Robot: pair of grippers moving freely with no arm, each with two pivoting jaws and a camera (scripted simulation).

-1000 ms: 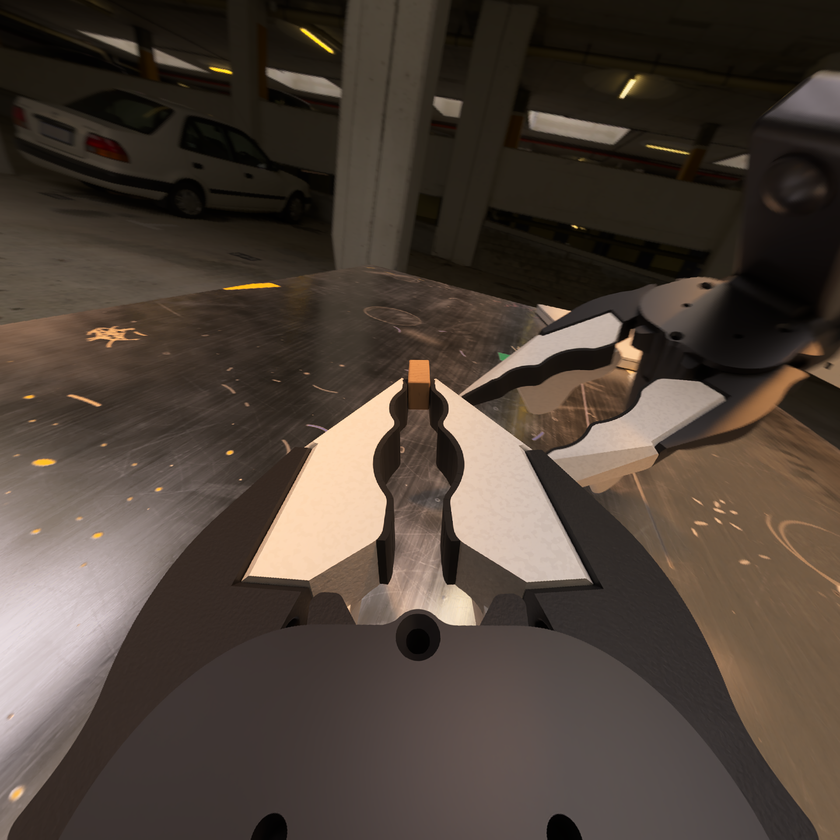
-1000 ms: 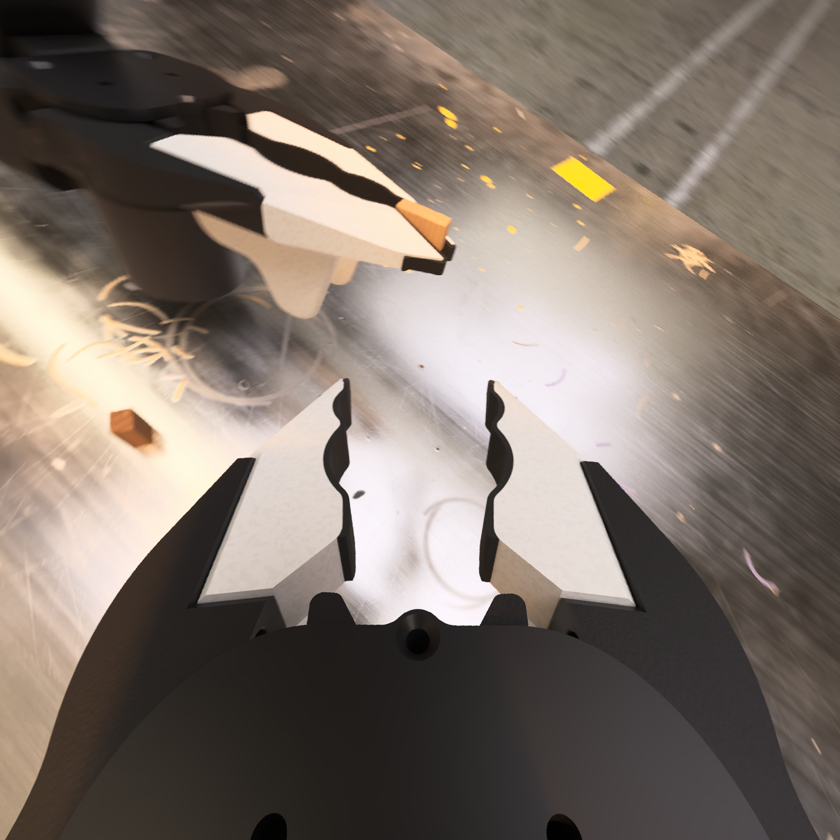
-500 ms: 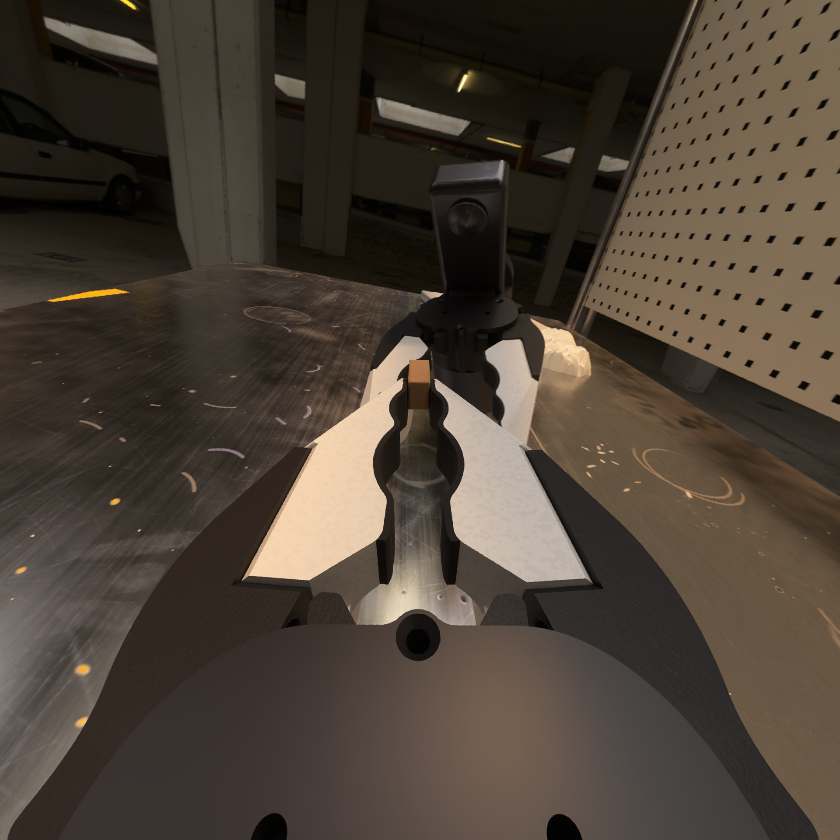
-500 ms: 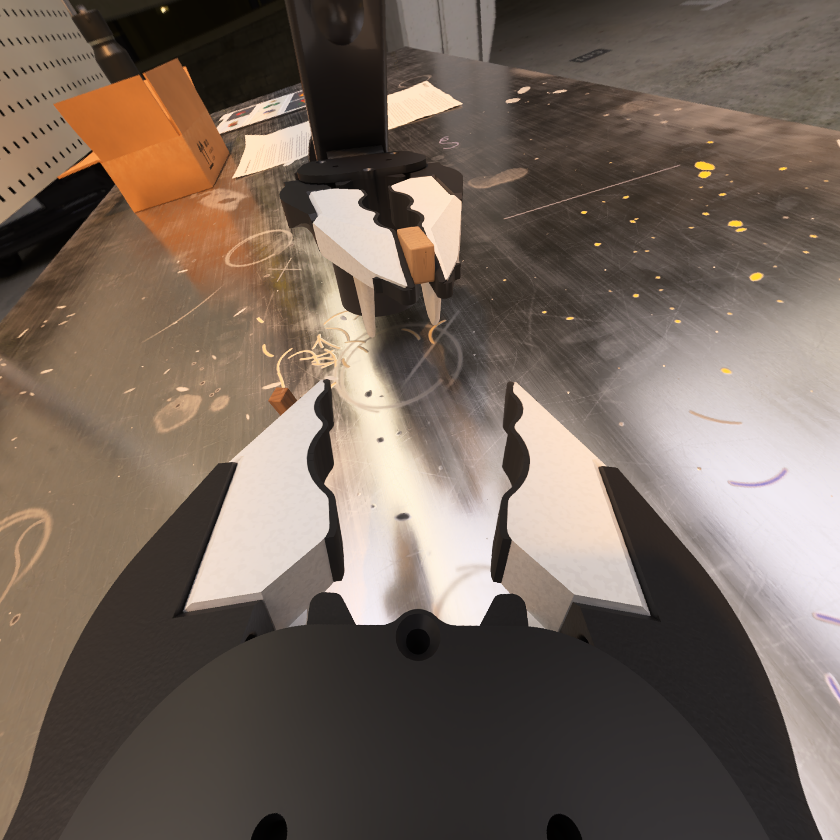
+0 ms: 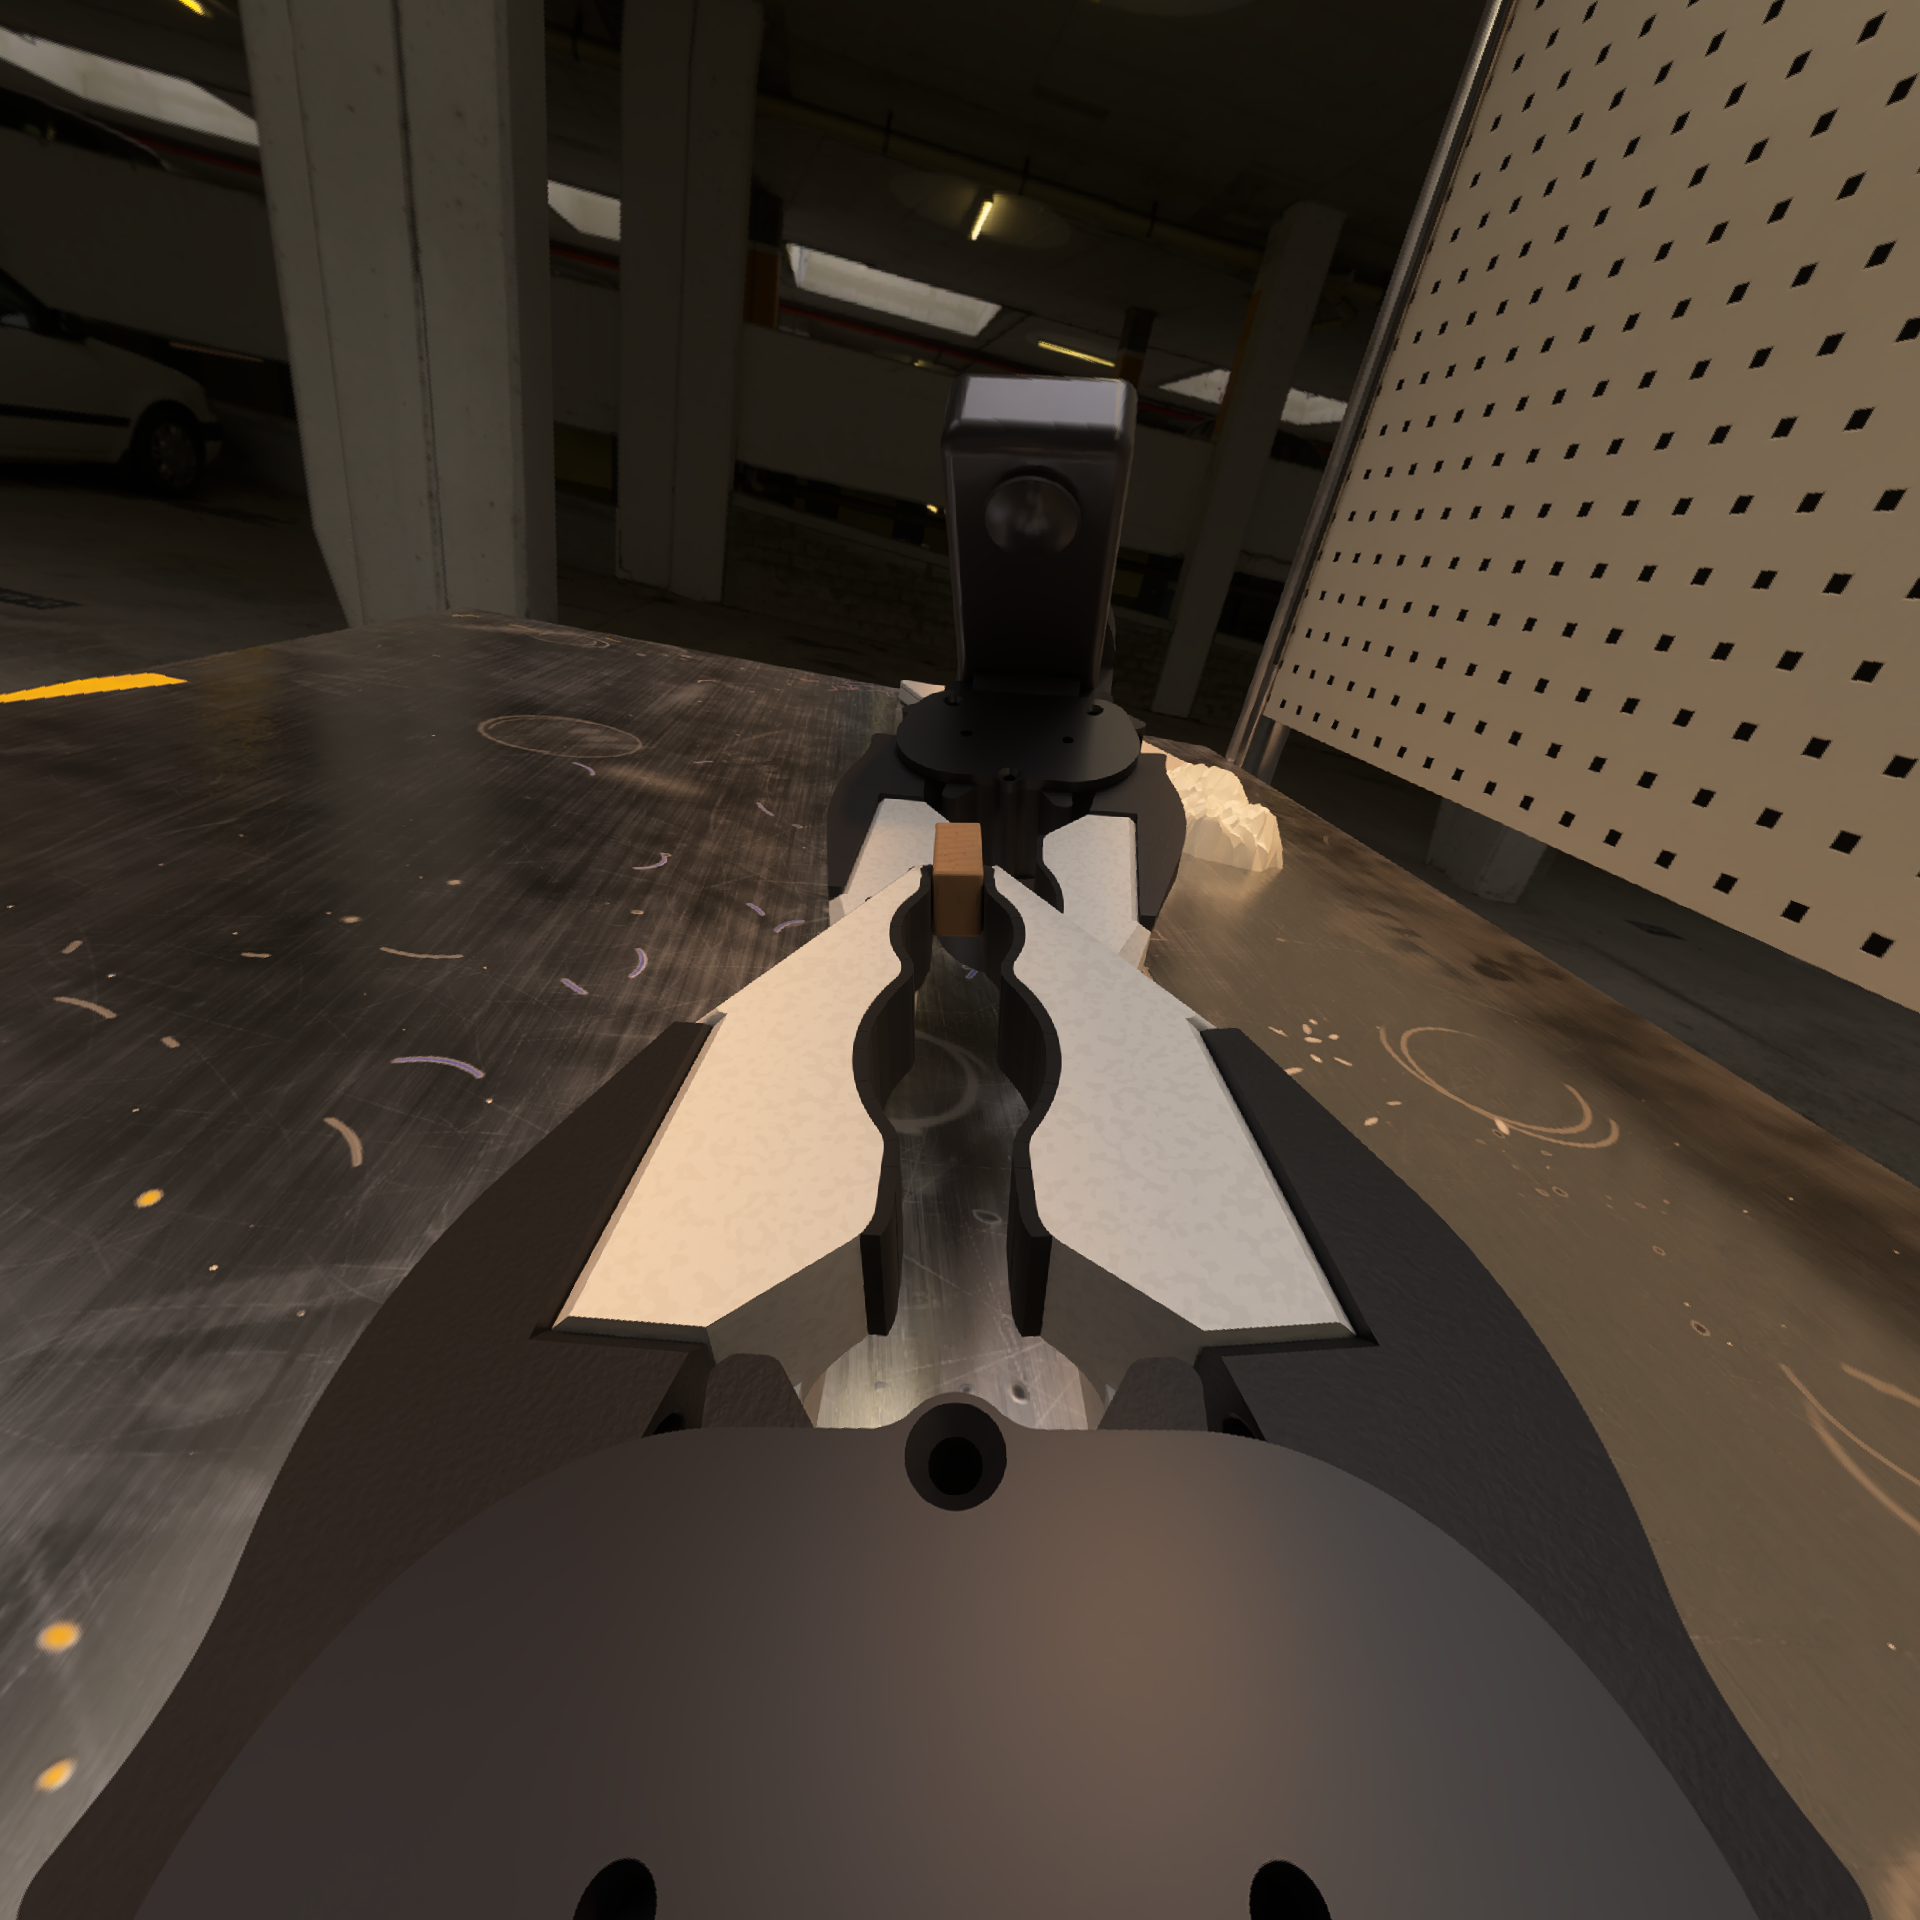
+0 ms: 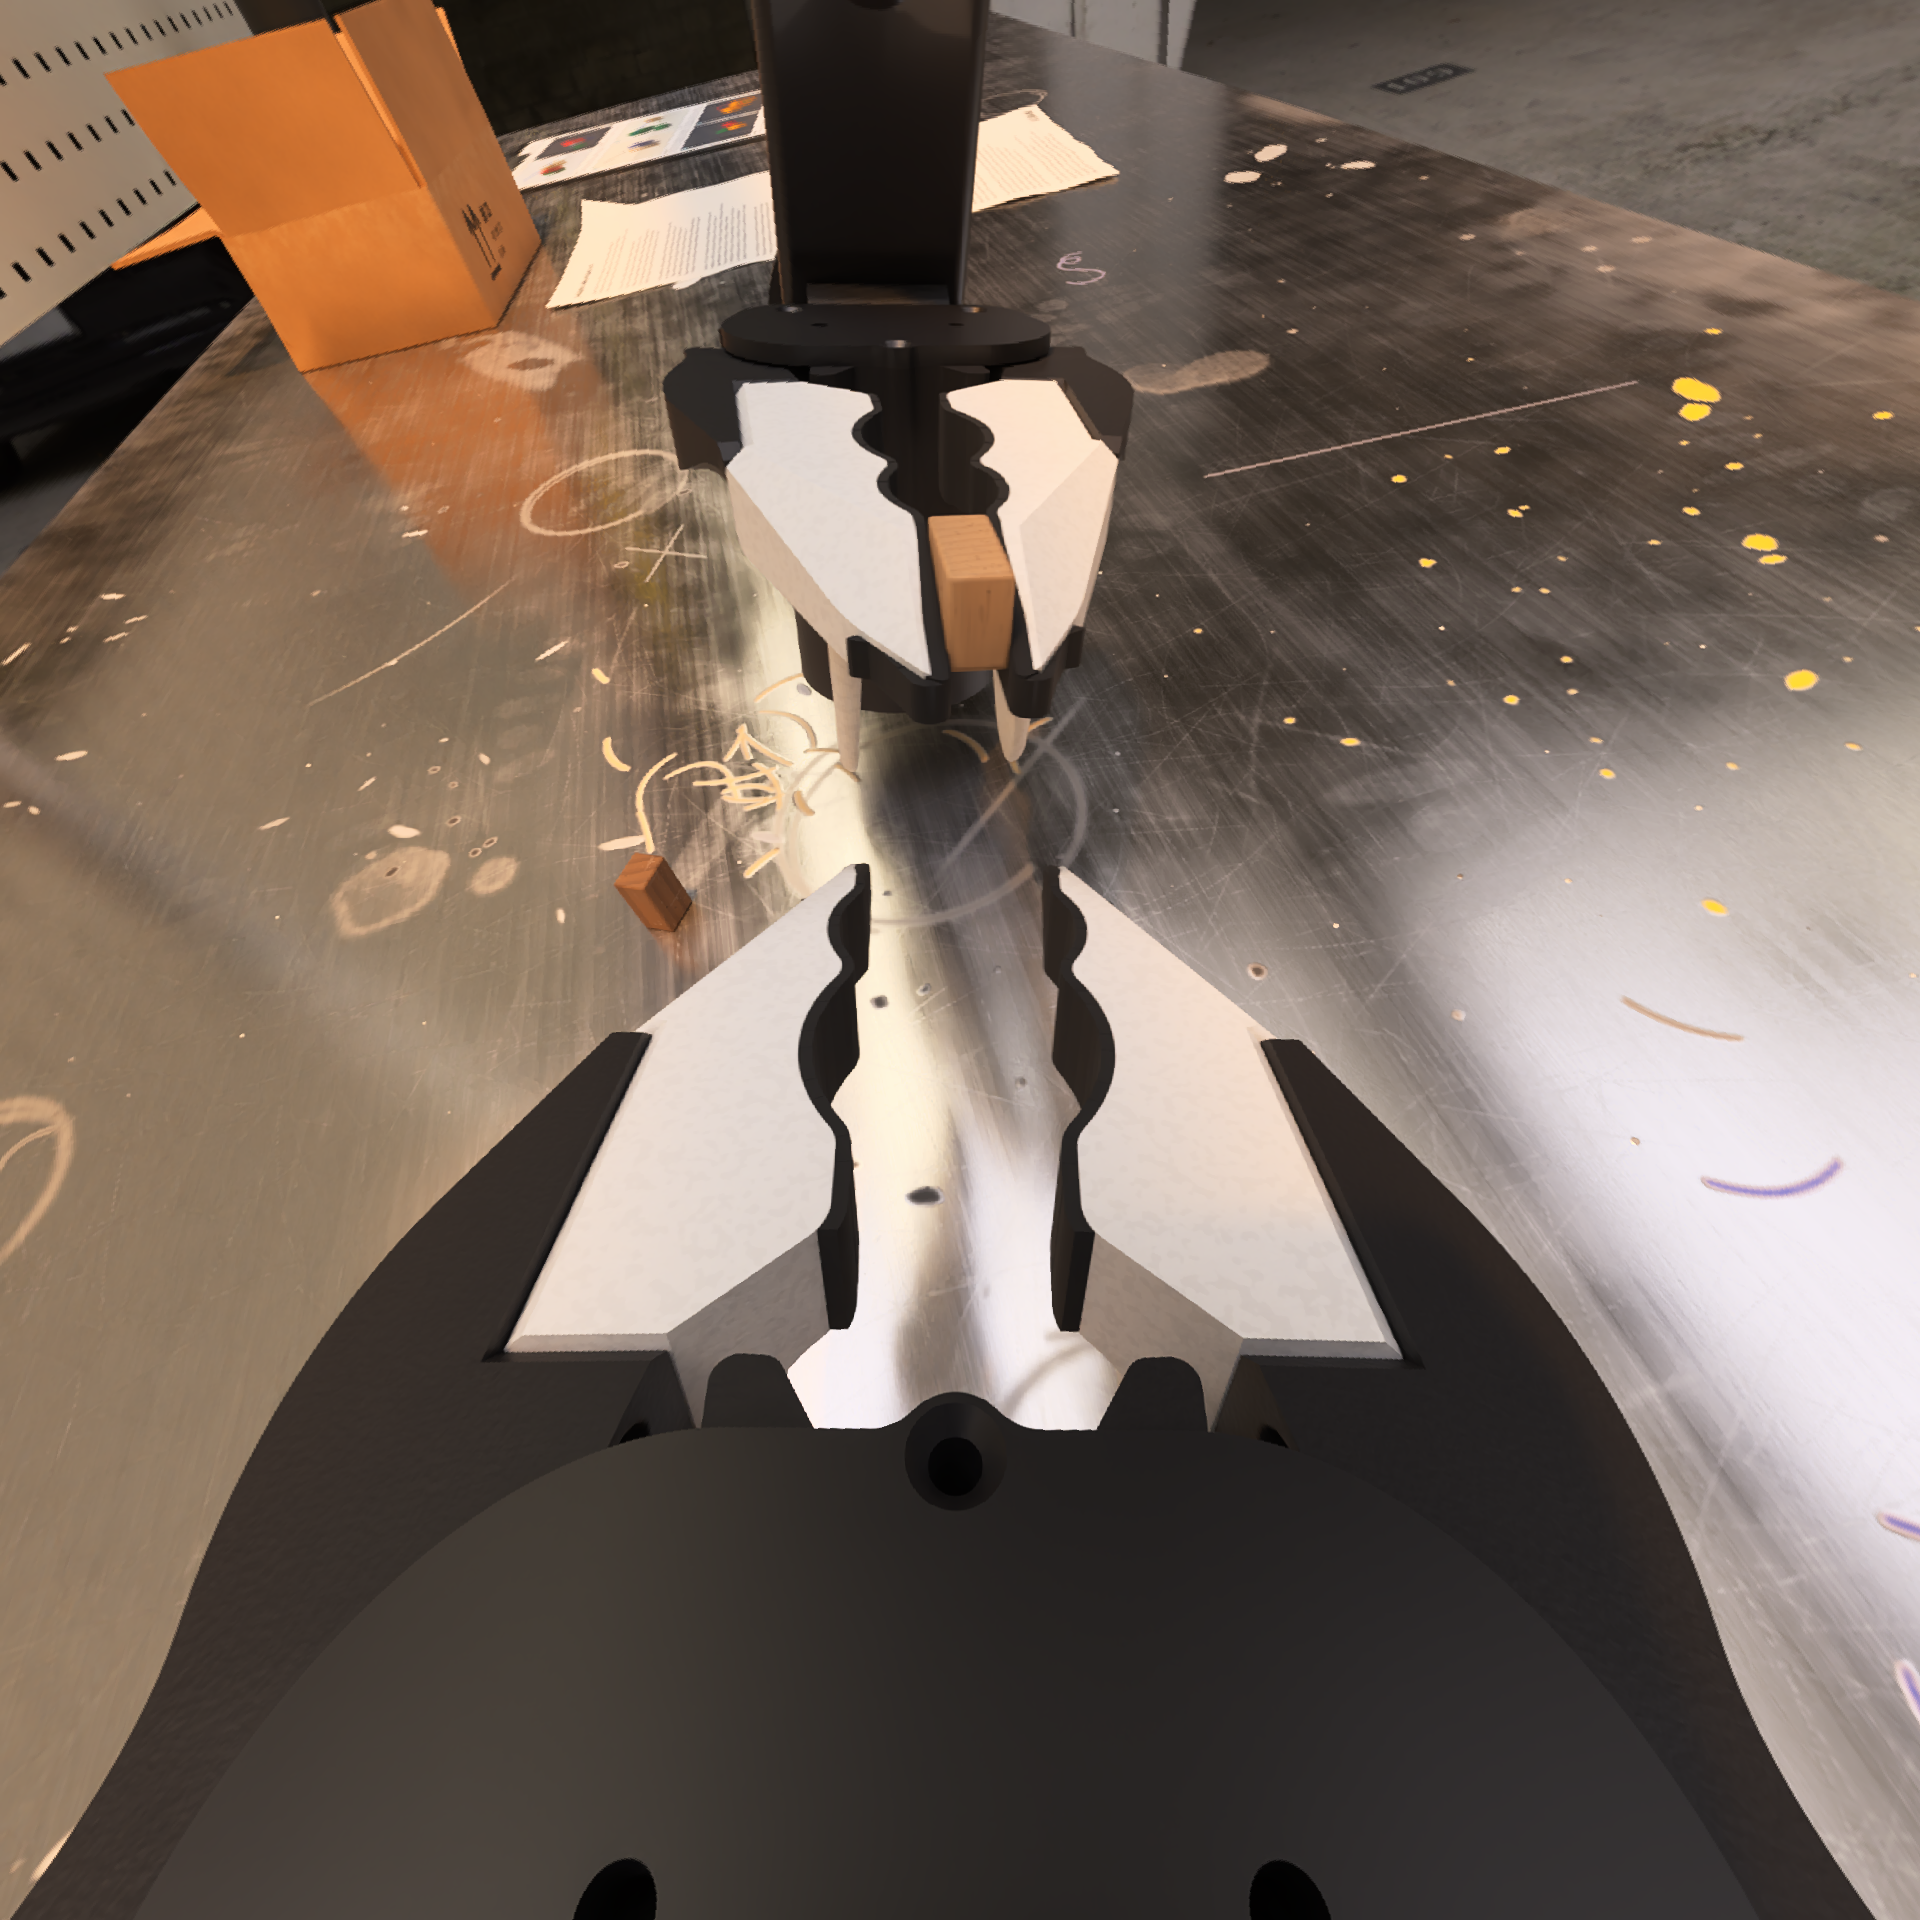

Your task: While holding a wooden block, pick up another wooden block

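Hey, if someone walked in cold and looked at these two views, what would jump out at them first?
Probably the two grippers facing each other head-on over the scratched metal table. The left gripper pinches a small wooden block at its fingertips, while the right gripper is open and empty. A second wooden block lies loose on the table just left of the right gripper's fingers, and an orange cardboard box glows at the far left corner.

From my right wrist view, the orange cardboard box (image 6: pixel 343 197) at about eleven o'clock bears small black handling marks on its side (too small for me to read). Behind it, the printed sheets (image 6: pixel 675 244) near twelve o'clock carry fine lines of text, also too small. I can make out nothing else written.
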